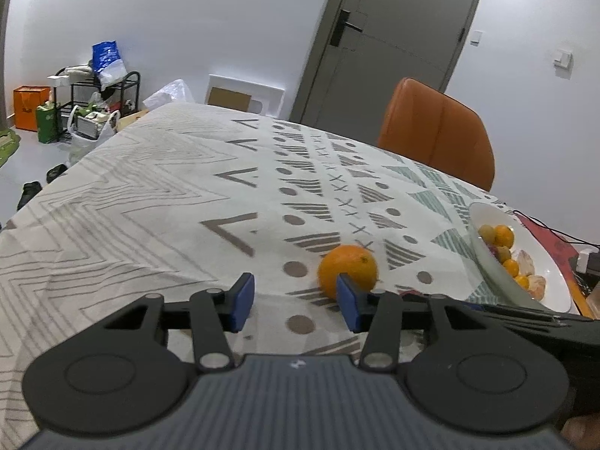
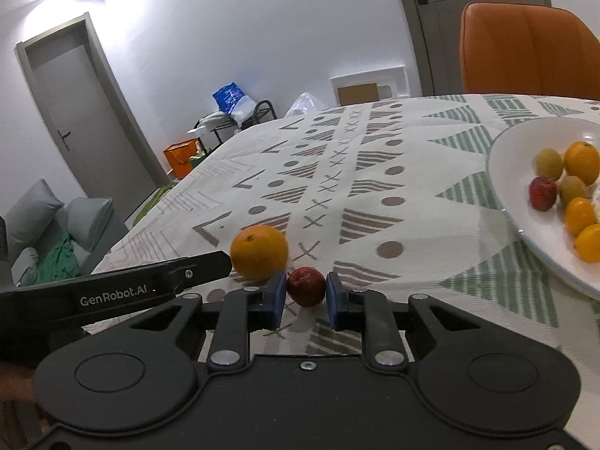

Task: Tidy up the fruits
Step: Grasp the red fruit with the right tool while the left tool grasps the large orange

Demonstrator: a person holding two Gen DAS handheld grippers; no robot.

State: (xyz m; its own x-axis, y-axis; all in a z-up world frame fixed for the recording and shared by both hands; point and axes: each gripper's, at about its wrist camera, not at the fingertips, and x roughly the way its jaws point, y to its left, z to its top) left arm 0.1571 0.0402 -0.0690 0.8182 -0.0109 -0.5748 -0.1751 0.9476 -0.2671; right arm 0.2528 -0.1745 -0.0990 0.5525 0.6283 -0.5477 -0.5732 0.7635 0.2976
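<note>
On the patterned tablecloth (image 2: 375, 172), near the front edge, a small dark red fruit (image 2: 305, 285) sits between the blue pads of the right gripper (image 2: 303, 300); the jaws are narrowed around it, the left pad at or nearly at its skin, the right pad showing a thin gap, so contact on both sides cannot be told. Just beyond and left of it lies an orange (image 2: 258, 252), resting on the cloth, close to the red fruit. From the left wrist view the same orange (image 1: 347, 270) sits just ahead of the left gripper (image 1: 296, 300), off-centre, partly behind its right pad; the jaws there are spread wide, holding nothing. Left gripper's black finger reaches in from the left of the right wrist view, its tip near the orange. To the right, well apart, a white bowl (image 2: 502, 187) holds small orange fruits, greenish ones and a red one. Behind the table stands an orange chair (image 2: 525, 48); grey door (image 1: 390, 37) beyond.
</note>
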